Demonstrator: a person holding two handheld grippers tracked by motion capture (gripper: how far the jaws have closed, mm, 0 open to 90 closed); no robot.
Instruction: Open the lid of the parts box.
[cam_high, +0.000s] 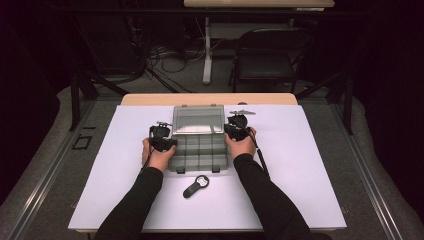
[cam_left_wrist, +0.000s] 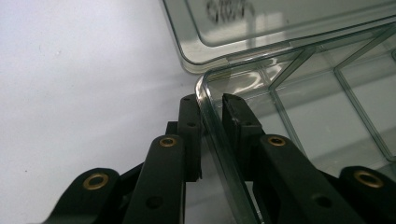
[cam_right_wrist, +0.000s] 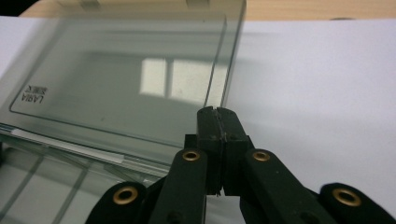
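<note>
A clear plastic compartment box (cam_high: 200, 152) lies open on the white table cover, its lid (cam_high: 198, 119) tilted up at the back. My left gripper (cam_high: 161, 137) is at the box's left side. In the left gripper view its jaws (cam_left_wrist: 212, 100) straddle the box's left wall (cam_left_wrist: 219, 154), one outside and one inside, closed on it. My right gripper (cam_high: 237, 126) is at the lid's right edge. In the right gripper view its jaws (cam_right_wrist: 217, 111) are pressed together where the edge of the lid (cam_right_wrist: 140, 74) runs into them.
A black hand-held tool with a round window (cam_high: 195, 186) lies on the white cover (cam_high: 310, 170) just in front of the box, between the person's forearms. Beyond the table stand a black chair (cam_high: 267, 55) and floor cables (cam_high: 165, 57).
</note>
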